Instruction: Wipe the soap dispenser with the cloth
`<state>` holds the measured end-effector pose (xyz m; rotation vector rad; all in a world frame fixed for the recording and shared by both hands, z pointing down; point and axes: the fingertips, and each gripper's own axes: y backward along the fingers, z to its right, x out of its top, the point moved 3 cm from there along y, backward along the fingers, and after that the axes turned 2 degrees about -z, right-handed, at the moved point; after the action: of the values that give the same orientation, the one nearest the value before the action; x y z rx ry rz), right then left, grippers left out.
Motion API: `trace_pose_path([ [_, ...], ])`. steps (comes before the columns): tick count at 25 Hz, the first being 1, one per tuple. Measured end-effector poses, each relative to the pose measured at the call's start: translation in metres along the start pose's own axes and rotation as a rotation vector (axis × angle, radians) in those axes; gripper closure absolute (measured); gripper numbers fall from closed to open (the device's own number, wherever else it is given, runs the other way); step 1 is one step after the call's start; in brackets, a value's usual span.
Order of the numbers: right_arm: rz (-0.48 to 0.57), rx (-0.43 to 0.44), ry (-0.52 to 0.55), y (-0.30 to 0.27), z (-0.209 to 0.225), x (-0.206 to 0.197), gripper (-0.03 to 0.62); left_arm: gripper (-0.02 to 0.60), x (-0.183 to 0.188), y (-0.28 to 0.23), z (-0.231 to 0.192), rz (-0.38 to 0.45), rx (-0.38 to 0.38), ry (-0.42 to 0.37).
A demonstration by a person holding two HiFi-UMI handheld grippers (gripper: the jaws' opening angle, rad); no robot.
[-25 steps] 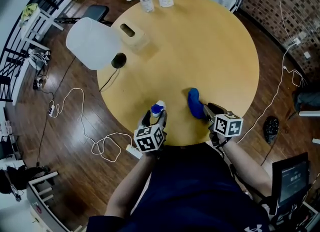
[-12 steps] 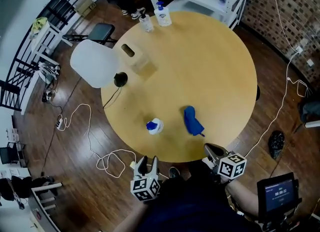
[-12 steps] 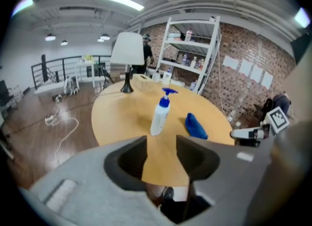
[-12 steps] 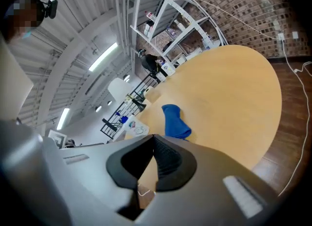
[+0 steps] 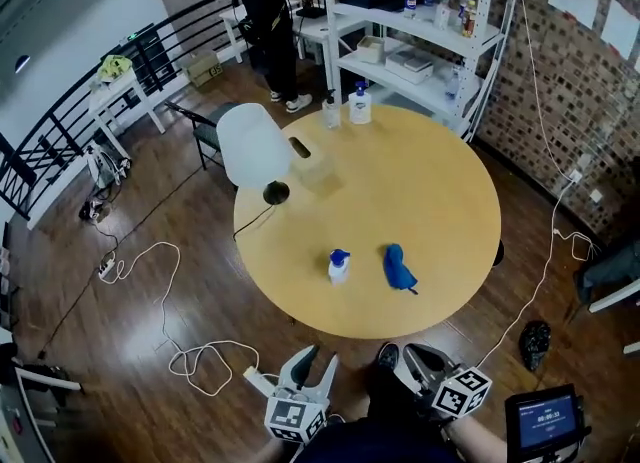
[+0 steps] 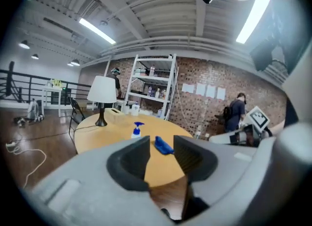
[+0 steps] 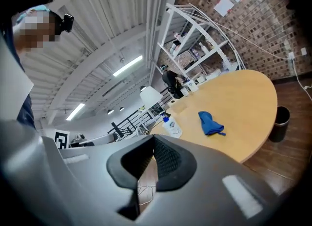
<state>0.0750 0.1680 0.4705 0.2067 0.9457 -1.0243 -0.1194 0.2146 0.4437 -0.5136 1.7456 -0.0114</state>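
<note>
While the soap dispenser (image 5: 339, 267) stands upright on the round wooden counter (image 5: 430, 191), toward the edge nearest the person, neither tool touches it. It is a small bottle with a pale, whitish body and a blue pump head. The cloth (image 5: 398, 267) lies near it on the right in the head view, apart from it: a blue rag bunched into a long crumpled heap. Both tools hang well back from the counter's edge, over the dark wood floor. The left tool (image 5: 313, 363) has just been closing; its jaws stand a narrow gap apart with nothing between them. The right tool (image 5: 415, 356) is closed, its pads meeting at the tips, empty. A white-shaded lamp (image 5: 255, 146) stands at the counter's far left.
</note>
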Motion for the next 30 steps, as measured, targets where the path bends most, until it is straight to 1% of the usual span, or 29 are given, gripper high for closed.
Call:
trace_pose_path([
  [1,-0.001,-0.019,0.016,0.006,-0.013,-0.007,0.585,0.434,-0.011,0.016,-0.002,0.004,-0.004,0.024],
  [3,-0.007,-0.066,0.044,0.021,-0.034,-0.024,0.585,0.44,-0.031,0.048,-0.007,0.014,0.012,0.065],
  [6,-0.015,-0.123,0.1,0.047,-0.061,-0.046,0.585,0.448,-0.047,0.089,-0.005,0.025,0.021,0.126],
  [9,-0.003,-0.163,0.164,0.064,-0.078,-0.06,0.585,0.449,-0.049,0.11,0.009,0.026,-0.038,0.194],
  [11,0.013,-0.164,0.176,0.072,-0.085,-0.063,0.585,0.449,-0.046,0.116,0.024,0.028,-0.089,0.212],
  [15,0.028,-0.124,0.2,0.085,-0.089,-0.061,0.585,0.449,-0.034,0.114,0.056,0.041,-0.153,0.204],
  [18,0.018,-0.094,0.206,0.097,-0.086,-0.06,0.585,0.449,-0.036,0.107,0.08,0.032,-0.169,0.225],
  [20,0.011,-0.075,0.215,0.111,-0.088,-0.059,0.585,0.449,-0.039,0.105,0.099,0.013,-0.175,0.24],
  [22,0.012,-0.06,0.229,0.124,-0.088,-0.058,0.585,0.449,-0.045,0.102,0.114,-0.013,-0.181,0.239],
  [24,0.011,-0.056,0.223,0.133,-0.084,-0.06,0.585,0.449,-0.048,0.1,0.126,-0.034,-0.182,0.226],
  [27,0.005,-0.056,0.202,0.143,-0.079,-0.068,0.585,0.449,-0.052,0.106,0.142,-0.052,-0.18,0.177],
  [30,0.014,-0.045,0.201,0.144,-0.081,-0.07,0.585,0.449,-0.054,0.113,0.148,-0.061,-0.171,0.144],
])
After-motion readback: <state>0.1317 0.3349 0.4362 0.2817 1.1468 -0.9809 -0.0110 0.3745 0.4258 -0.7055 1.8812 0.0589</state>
